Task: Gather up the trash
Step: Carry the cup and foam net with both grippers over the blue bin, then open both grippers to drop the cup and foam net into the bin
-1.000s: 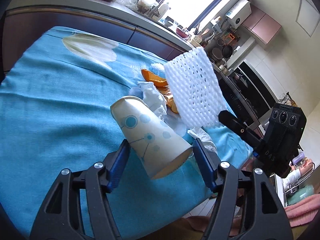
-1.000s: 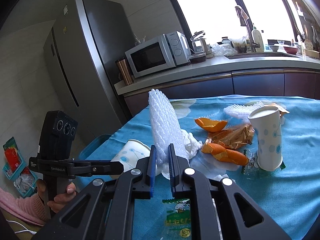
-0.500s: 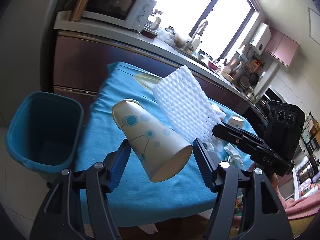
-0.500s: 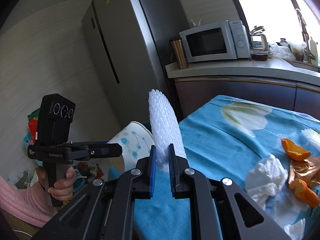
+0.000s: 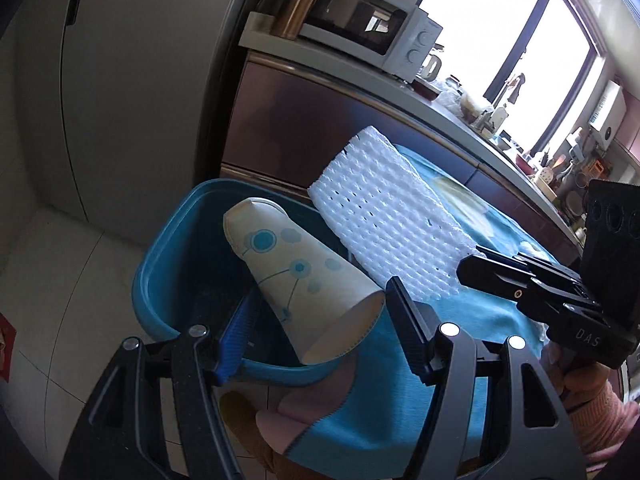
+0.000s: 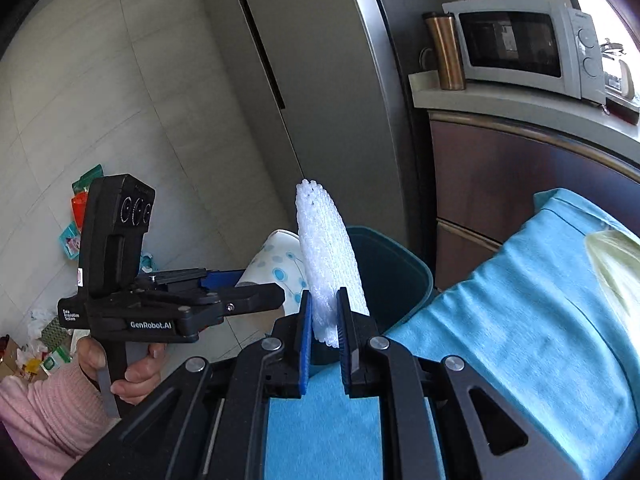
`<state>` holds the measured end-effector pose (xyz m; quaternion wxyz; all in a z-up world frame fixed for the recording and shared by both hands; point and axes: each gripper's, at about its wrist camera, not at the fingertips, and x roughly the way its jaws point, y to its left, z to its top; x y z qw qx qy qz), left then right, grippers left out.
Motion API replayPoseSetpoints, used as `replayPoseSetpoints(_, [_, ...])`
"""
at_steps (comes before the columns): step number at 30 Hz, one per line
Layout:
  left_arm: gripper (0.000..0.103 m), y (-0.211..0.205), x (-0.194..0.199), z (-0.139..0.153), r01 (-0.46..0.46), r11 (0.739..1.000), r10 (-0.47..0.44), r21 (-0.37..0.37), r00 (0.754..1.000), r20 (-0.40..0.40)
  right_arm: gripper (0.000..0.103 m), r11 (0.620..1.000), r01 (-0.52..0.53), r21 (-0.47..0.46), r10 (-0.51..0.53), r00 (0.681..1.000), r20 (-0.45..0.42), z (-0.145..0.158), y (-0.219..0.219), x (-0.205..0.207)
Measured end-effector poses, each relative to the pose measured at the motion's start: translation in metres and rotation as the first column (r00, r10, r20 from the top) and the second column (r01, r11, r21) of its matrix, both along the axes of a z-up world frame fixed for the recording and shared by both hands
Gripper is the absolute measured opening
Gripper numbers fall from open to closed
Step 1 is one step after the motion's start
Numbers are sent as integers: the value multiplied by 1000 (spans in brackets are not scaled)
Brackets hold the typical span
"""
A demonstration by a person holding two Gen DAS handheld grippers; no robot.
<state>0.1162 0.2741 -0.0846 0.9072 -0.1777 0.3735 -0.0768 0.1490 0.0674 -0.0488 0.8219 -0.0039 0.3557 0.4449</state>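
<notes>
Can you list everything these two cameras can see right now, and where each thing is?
Paper cup: one, white with blue dots, in left tongs over the bin.
Foam net: one, white, pinched in right tongs.
Bin: one, teal, on the floor beside the table.
Tablecloth: one, turquoise, over the table.
Microwave: one, white, on the counter.
Tumbler: one, copper, beside the microwave.
Fridge: one, grey, behind the bin.
Left tongs, right tongs: two, black, hand-held.

left gripper [image 5: 320, 320]: tilted downward, fingers [image 5: 408, 332] spread wide and pressed on a paper cup [image 5: 296, 276]. right gripper [image 6: 323, 338]: tilted downward, fingers [image 6: 305, 332] nearly together, pinching a white foam net sleeve [image 6: 328, 256]. each gripped by a pink-sleeved hand [image 6: 120, 364].
</notes>
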Motion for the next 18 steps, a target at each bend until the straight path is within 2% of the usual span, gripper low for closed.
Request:
replayPoseSetpoints(6, [64, 20, 21, -30, -28, 999, 27, -16, 997, -78, 12, 998, 10, -57, -16, 994, -110, -26, 37, 36])
replayPoseSetpoints(13, [64, 21, 42, -57, -36, 999, 32, -22, 989, -142, 16, 993, 48, -112, -75, 967, -244, -52, 57, 64])
replayPoseSetpoints(16, [65, 22, 52, -68, -36, 999, 32, -17, 984, -173, 25, 994, 66, -92, -87, 964, -252, -49, 49, 62])
replayPoseSetpoints(18, [70, 18, 56, -70, -43, 999, 47, 25, 983, -178, 32, 994, 75, -85, -93, 965, -244, -47, 43, 59])
